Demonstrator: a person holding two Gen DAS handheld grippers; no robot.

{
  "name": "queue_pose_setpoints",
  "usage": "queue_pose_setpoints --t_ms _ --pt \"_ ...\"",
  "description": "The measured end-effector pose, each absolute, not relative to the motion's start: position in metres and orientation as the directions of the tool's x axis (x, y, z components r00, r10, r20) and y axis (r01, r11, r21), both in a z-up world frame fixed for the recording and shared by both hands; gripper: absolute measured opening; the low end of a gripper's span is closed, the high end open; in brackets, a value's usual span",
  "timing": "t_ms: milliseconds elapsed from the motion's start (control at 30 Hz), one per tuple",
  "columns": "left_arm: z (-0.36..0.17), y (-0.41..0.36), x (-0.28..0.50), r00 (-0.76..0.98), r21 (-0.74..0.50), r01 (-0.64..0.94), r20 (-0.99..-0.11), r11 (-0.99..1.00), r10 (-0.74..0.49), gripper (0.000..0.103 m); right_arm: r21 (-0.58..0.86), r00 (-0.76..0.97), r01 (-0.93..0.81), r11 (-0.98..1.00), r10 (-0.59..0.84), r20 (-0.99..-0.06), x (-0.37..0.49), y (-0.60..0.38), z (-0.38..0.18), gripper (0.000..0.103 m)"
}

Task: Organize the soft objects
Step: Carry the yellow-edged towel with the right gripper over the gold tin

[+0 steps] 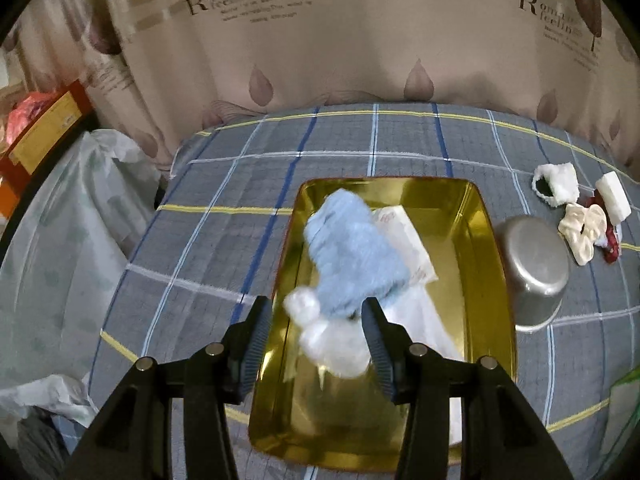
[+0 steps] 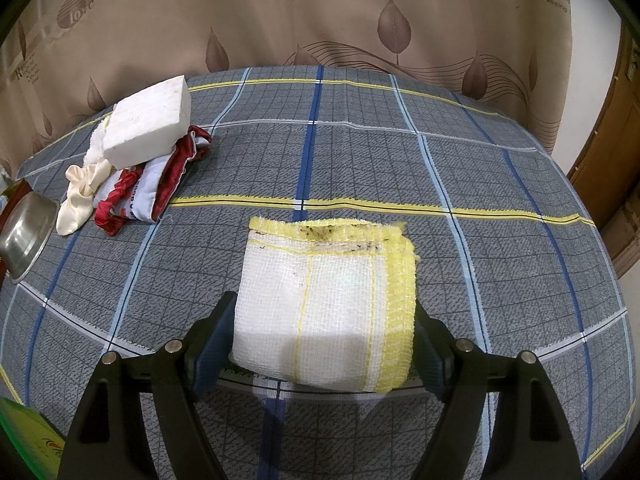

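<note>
Curtain [image 1: 320, 40] print reads "Romantic feeling", "love".

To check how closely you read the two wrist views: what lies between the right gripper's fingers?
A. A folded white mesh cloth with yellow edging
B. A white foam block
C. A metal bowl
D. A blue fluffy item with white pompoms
A. In the right wrist view the folded white mesh cloth with yellow edging sits between the fingers of the right gripper; the foam block lies far off on the checked bedsheet.
</note>
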State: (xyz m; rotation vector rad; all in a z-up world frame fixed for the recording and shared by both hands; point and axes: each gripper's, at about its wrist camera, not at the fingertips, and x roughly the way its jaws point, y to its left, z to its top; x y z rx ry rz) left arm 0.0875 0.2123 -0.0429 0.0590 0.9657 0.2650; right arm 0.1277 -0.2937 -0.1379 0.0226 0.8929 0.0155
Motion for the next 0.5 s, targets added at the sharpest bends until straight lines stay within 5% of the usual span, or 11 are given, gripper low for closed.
queue_pose_setpoints --t_ms 400,500 --pt "-0.045 0.24 0.046 0.571 0.078 -0.298 -0.784 0.952 0.243 0.048 0.026 0.575 0.018 1.0 0.011 -0.818 0.134 -0.296 -0.134 0.076" --pt "-0.048 0.248 0.043 0.567 0.061 -0.325 -0.786 0.944 0.246 0.048 0.023 0.561 0.027 0.999 0.003 -0.828 0.136 -0.295 -0.131 0.069"
